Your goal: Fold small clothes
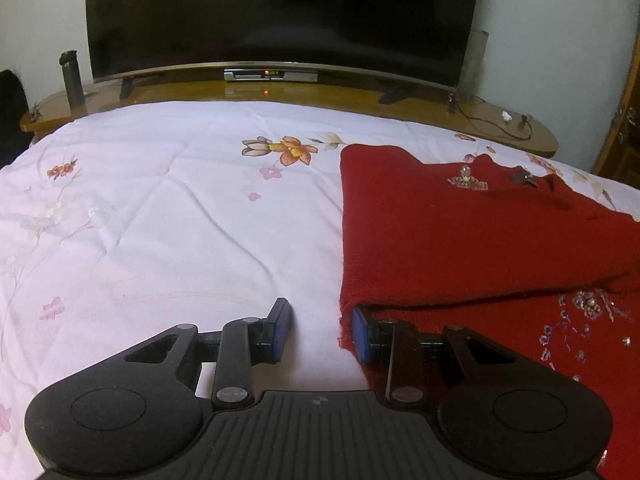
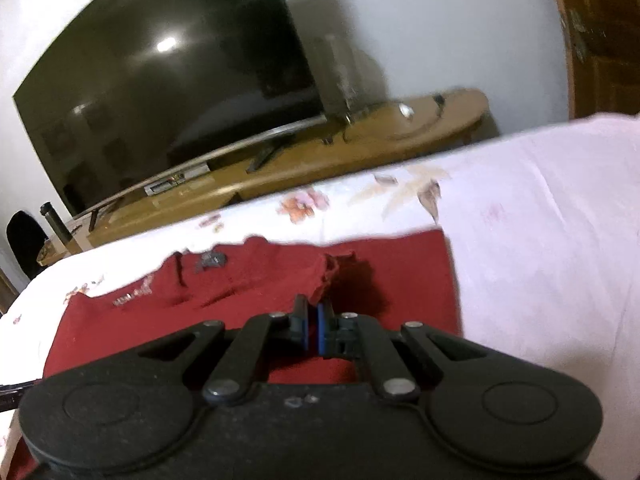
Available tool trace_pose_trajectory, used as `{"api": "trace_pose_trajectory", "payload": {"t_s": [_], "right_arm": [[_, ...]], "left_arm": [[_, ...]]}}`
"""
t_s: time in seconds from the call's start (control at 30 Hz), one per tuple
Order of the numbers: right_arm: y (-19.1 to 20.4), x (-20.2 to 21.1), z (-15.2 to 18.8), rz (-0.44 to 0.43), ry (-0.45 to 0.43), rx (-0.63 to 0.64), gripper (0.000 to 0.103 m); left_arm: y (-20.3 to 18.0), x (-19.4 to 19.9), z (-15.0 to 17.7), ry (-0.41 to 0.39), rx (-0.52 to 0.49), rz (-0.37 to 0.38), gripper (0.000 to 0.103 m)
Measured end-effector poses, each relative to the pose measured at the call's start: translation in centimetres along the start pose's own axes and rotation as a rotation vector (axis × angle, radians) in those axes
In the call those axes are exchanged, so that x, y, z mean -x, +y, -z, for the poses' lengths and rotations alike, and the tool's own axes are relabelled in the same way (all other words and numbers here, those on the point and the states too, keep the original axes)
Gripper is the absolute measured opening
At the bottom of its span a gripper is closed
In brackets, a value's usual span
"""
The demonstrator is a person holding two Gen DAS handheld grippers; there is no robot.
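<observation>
A small red knit garment (image 1: 460,240) with beaded trim lies on the white floral bedsheet (image 1: 160,220), partly folded over itself. My left gripper (image 1: 320,328) is open at the garment's left front corner. Its right finger (image 1: 360,336) is tucked under the folded edge and its left finger rests on the sheet. In the right wrist view the same red garment (image 2: 248,284) lies below my right gripper (image 2: 313,326). That gripper is shut on a raised red edge of the garment (image 2: 334,270) and holds it lifted above the rest. This view is blurred.
A wooden TV stand (image 1: 280,94) runs along the bed's far edge, with a large dark TV (image 1: 280,12), a set-top box (image 1: 270,75), a dark flask (image 1: 71,80) at the left and cables at the right. A wooden door (image 2: 600,40) stands at the far right.
</observation>
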State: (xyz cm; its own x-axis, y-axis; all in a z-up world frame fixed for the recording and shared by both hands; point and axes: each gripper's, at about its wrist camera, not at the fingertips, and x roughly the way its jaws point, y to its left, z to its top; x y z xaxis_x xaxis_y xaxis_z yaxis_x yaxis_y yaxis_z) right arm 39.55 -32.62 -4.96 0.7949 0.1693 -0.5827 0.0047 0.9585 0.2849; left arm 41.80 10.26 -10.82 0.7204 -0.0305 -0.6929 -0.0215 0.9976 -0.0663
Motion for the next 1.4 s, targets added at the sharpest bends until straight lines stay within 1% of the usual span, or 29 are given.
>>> {"api": "trace_pose_trajectory", "payload": {"t_s": [0.1,0.17,0.23,0.27,0.3,0.33,0.37,0.43,0.5,0.53,0.6,0.7,0.77,0.87,0.9,0.93,0.97,1.03,1.07,1.13,1.23,1.3,1.33,1.37,1.4], "right_arm": [[-1.2,-1.6,1.0,0.042,0.059,-0.018,0.005],[-1.8,-1.7,1.5,0.039,0.052,-0.045,0.005],[-1.6,-1.6,1.6,0.043,0.046,-0.042,0.006],[-1.5,-1.6,1.6,0.038,0.047,-0.044,0.007],[-1.6,-1.5,1.5,0.032,0.051,-0.052,0.01],[-1.8,-1.1,1.3,0.03,0.041,-0.059,0.018],[-1.9,-0.1,1.0,0.042,0.001,-0.047,0.02],[-2.2,1.8,0.3,0.038,-0.057,0.005,0.02],[-2.2,2.4,-0.5,0.024,-0.074,0.036,0.019],[-2.1,2.1,-0.9,0.018,-0.072,0.05,0.019],[-1.4,1.2,-1.4,0.001,-0.061,0.064,0.019],[1.2,-1.1,-1.5,-0.045,-0.033,0.145,0.019],[2.9,-2.8,-1.3,-0.053,-0.011,0.215,0.019],[4.0,-4.7,-1.2,-0.031,0.004,0.272,0.019],[3.9,-5.1,-1.1,-0.019,0.009,0.285,0.017],[3.7,-6.0,-0.9,0.025,0.034,0.319,0.01],[3.3,-6.8,-0.5,0.084,0.07,0.352,0.008],[1.9,-6.5,-0.3,0.082,0.05,0.337,0.006],[1.6,-6.3,-0.4,0.08,0.052,0.326,0.006],[1.7,-6.3,-0.2,0.086,0.05,0.349,0.006],[1.6,-6.3,-0.1,0.079,0.051,0.329,0.006],[1.2,-5.8,-0.3,0.065,0.058,0.307,0.006],[1.2,-5.5,-0.6,0.063,0.063,0.298,0.011],[1.4,-4.6,-0.8,0.058,0.048,0.291,0.015],[1.6,-3.7,-1.0,0.051,0.016,0.293,0.021]], "left_arm": [[0.0,0.0,-0.1,0.007,-0.003,0.004,0.033],[0.0,0.1,-0.1,0.005,-0.008,0.008,0.033],[0.2,0.1,0.0,0.0,-0.012,0.019,0.033],[0.5,0.3,0.0,-0.001,-0.024,0.036,0.034],[1.1,0.8,0.1,-0.005,-0.042,0.066,0.034],[1.7,1.4,0.2,-0.013,-0.046,0.089,0.034],[2.6,2.1,0.2,-0.029,-0.039,0.103,0.034],[4.3,3.1,-0.4,-0.084,0.001,0.123,0.034],[4.7,2.7,-2.1,-0.122,0.049,0.161,0.034],[4.2,2.1,-3.1,-0.132,0.046,0.172,0.034],[1.9,0.5,-5.0,-0.167,-0.002,0.216,0.034],[-1.6,-2.3,-6.9,-0.165,-0.053,0.269,0.034],[-3.0,-3.9,-7.7,-0.157,-0.07,0.265,0.034],[-3.6,-6.0,-8.0,-0.128,-0.078,0.233,0.034],[-3.5,-7.0,-7.9,-0.087,-0.086,0.213,0.034],[-3.4,-7.8,-7.5,-0.051,-0.098,0.184,0.034],[-2.7,-8.1,-7.0,-0.069,-0.087,0.192,0.034],[-2.0,-8.2,-6.8,-0.082,-0.045,0.221,0.033],[-2.1,-8.2,-6.8,-0.085,-0.047,0.218,0.033],[-2.4,-8.2,-6.7,-0.095,-0.058,0.205,0.034],[-2.0,-7.9,-6.6,-0.104,-0.041,0.216,0.034],[-1.9,-6.5,-6.6,-0.135,-0.042,0.202,0.034],[-1.5,-5.9,-6.8,-0.157,-0.052,0.2,0.034],[-1.4,-5.1,-6.8,-0.183,-0.061,0.209,0.034],[-1.4,-4.8,-6.9,-0.191,-0.062,0.216,0.039]]}}
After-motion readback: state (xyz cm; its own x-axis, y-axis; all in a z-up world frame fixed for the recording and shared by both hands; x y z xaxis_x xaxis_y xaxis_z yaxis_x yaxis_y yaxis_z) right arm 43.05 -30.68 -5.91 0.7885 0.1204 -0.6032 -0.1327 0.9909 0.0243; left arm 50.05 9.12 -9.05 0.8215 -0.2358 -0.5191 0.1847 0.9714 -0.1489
